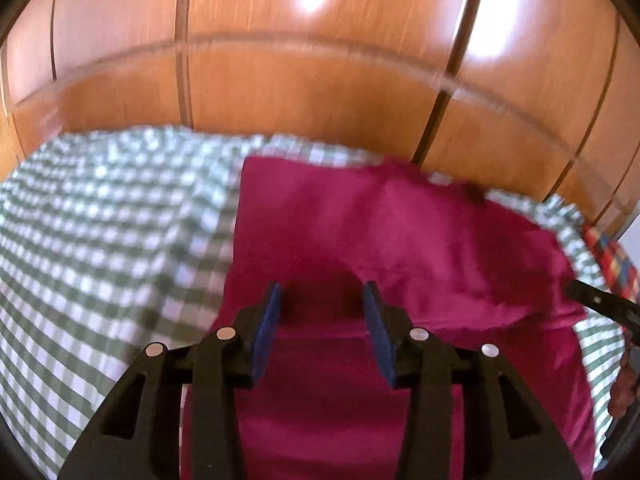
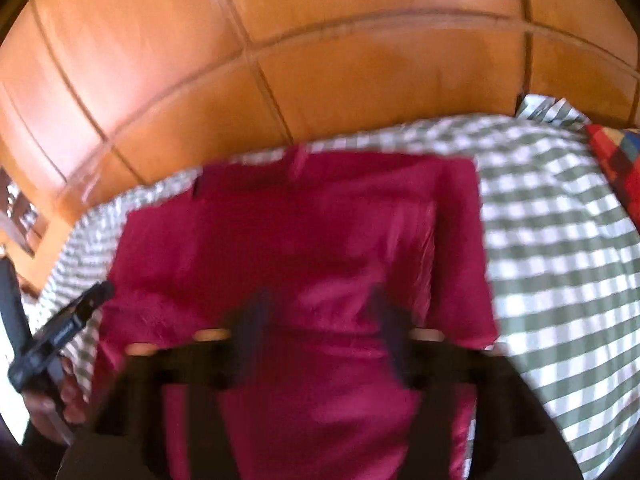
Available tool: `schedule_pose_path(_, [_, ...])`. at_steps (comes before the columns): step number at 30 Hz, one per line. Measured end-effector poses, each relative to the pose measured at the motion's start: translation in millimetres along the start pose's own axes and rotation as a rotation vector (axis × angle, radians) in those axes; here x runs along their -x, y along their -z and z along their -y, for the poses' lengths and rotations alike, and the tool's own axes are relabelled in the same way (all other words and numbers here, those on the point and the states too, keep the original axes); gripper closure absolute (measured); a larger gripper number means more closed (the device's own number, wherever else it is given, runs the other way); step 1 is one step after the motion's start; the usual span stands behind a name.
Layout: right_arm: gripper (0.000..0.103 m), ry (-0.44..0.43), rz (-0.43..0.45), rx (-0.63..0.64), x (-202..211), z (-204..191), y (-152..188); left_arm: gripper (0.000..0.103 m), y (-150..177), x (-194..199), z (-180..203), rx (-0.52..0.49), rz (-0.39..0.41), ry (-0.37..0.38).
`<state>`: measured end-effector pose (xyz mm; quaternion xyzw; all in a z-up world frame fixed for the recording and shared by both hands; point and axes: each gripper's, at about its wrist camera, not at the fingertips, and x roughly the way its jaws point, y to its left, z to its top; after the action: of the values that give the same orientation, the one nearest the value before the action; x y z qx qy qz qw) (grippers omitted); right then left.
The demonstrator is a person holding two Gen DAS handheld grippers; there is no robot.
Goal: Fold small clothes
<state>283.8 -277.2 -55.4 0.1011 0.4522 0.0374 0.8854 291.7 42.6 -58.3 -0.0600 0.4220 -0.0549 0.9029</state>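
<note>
Both grippers hang over the magenta garment (image 1: 400, 232) spread on the green checked sheet (image 1: 100, 220). Left gripper (image 1: 322, 292) has its blue pads parted, nothing pinched between them. Right gripper (image 2: 320, 300), blurred, stands released too, above the cloth. Wooden panels (image 1: 320, 80) rise at twelve o'clock; a multicoloured patchwork cloth (image 2: 616, 160) lies at two o'clock.

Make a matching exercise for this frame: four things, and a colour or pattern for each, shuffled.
Things:
1. garment
2. bed cover
3. wardrobe doors
4. pads on the left tongs

Colours:
A. green and white check
B. blue
C. magenta
D. orange-brown wood

Pairs: 1-C, 2-A, 3-D, 4-B
</note>
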Motion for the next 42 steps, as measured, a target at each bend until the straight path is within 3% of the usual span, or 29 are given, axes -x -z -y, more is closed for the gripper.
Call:
schedule_pose_path(2, [0.042, 0.031, -0.037, 0.028, -16.1, 3.1, 14.2, 0.062, 12.7, -11.4, -6.2, 0.01, -0.042, 0.014])
schedule_pose_path(4, [0.043, 0.048, -0.004, 0.086, -16.9, 1.6, 22.6, 0.062, 23.5, -9.3, -2.3, -0.033, -0.014, 0.006])
schedule_pose_path(7, [0.043, 0.077, -0.027, 0.121, -14.2, -3.8, 19.5, 0.062, 23.3, -3.7, 6.9, -0.072, -0.015, -0.03])
schedule_pose_path(10, [0.04, 0.075, -0.026, 0.116, -3.7, -4.2, 12.0, 0.058, 15.3, 12.4, 5.3, -0.034, 0.01, 0.002])
schedule_pose_path(14, [0.04, 0.012, 0.05, 0.081, 19.6, -5.6, -5.6, 0.057, -1.3, 32.7, 0.3, 0.0, 0.072, 0.035])
schedule_pose_path(20, [0.04, 0.016, 0.058, -0.003, 3.0, -10.4, -32.1, 0.057, -37.0, 25.5, -3.5, 0.017, 0.104, 0.034])
schedule_pose_path(27, [0.04, 0.104, 0.023, -0.074, -35.5, 10.6, -40.8, 0.057, -65.1, -31.6, 0.0, 0.021, 0.029, -0.021])
schedule_pose_path(31, [0.04, 0.138, 0.093, 0.025, -49.0, 7.8, -21.2, 0.056, -52.6, -71.1, -6.4, 0.017, -0.034, -0.075])
schedule_pose_path(33, [0.04, 0.162, 0.119, 0.045, -49.7, 3.6, -16.2, 0.056, -43.2, -70.2, -2.2, -0.015, 0.016, -0.094])
schedule_pose_path(38, [0.039, 0.16, 0.126, 0.043, -50.1, 5.3, -17.2, 0.056, -47.2, -63.3, -0.6, 0.006, 0.003, -0.111])
schedule_pose_path(42, [0.038, 0.164, 0.126, 0.046, -50.7, 5.1, -18.4, 0.052, -39.3, -31.9, 3.6, 0.021, 0.015, -0.125])
